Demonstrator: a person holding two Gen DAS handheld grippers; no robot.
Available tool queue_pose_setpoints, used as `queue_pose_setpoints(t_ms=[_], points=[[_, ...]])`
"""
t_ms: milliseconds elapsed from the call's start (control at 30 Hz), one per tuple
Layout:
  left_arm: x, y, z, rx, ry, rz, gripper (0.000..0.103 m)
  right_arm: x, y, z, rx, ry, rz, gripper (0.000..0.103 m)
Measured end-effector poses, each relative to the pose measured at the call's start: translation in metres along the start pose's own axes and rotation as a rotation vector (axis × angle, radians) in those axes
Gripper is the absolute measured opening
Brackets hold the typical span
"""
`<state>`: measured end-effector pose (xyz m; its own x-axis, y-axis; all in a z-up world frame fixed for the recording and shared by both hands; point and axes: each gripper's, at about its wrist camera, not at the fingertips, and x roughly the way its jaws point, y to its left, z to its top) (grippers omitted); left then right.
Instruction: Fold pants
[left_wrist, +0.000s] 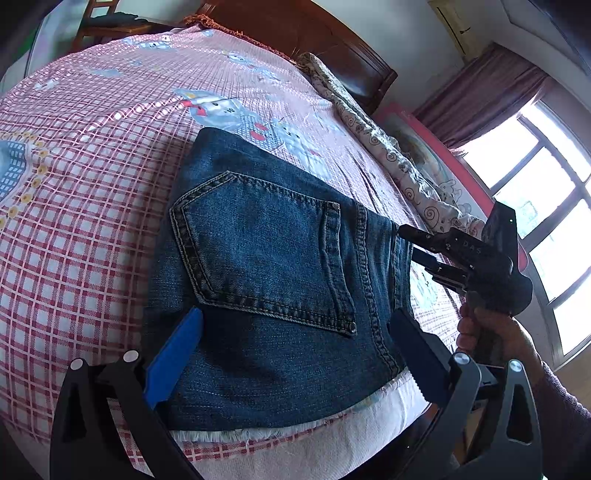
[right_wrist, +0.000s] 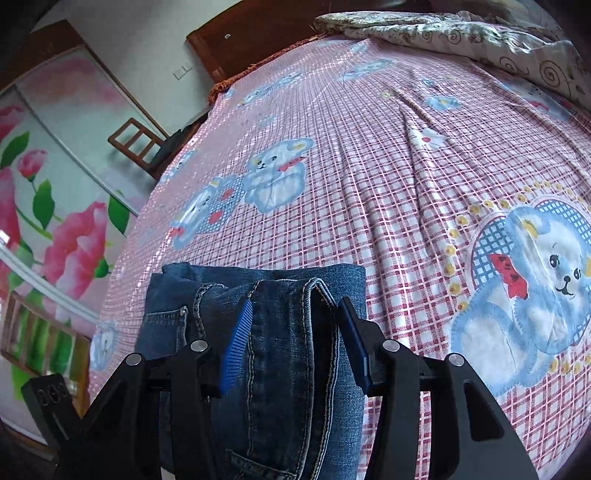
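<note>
Dark blue jeans (left_wrist: 266, 251) lie folded into a compact block on the pink checked bed sheet (left_wrist: 92, 229), back pocket facing up. My left gripper (left_wrist: 297, 314) is open wide and straddles the near end of the block, its blue pads beside the denim without pressing it. My right gripper (left_wrist: 408, 242), held by a hand, points at the waistband side on the right. In the right wrist view the right gripper (right_wrist: 295, 302) is open over the jeans (right_wrist: 288, 369), with a hemmed fold lying between its spread pads.
The bed's front edge with bare white mattress (left_wrist: 295, 454) runs just below the jeans. A floral quilt (left_wrist: 406, 166) lies bunched along the far side by the dark wooden headboard (left_wrist: 332, 40). A wooden chair (right_wrist: 136, 144) and flower-painted wardrobe doors (right_wrist: 55, 184) stand beside the bed.
</note>
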<state>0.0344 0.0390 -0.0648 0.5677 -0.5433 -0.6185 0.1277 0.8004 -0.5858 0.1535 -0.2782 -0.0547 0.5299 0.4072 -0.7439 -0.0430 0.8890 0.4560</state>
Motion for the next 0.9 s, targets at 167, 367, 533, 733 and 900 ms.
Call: queue_pose_setpoints(t_ms=[167,367,533,733,900], points=[[0.0,0.0,-0.001,0.002,-0.005,0.001,0.101,-0.001,0.0,0.0,-0.029,-0.004,-0.007,0.043],[0.0,0.0,-0.003,0.007,-0.013,0.004,0.101,-0.008,0.008,-0.002,-0.1,-0.011,-0.072,0.013],[0.001,-0.001,-0.006,0.013,-0.016,0.01,0.1,-0.012,0.024,-0.004,-0.189,-0.021,-0.125,0.01],[0.001,-0.002,-0.006,0.013,-0.018,0.009,0.1,-0.004,0.012,0.004,-0.155,-0.035,-0.151,0.042],[0.002,-0.002,-0.007,0.019,-0.021,0.018,0.101,-0.001,0.012,0.012,-0.148,-0.058,-0.078,0.055]])
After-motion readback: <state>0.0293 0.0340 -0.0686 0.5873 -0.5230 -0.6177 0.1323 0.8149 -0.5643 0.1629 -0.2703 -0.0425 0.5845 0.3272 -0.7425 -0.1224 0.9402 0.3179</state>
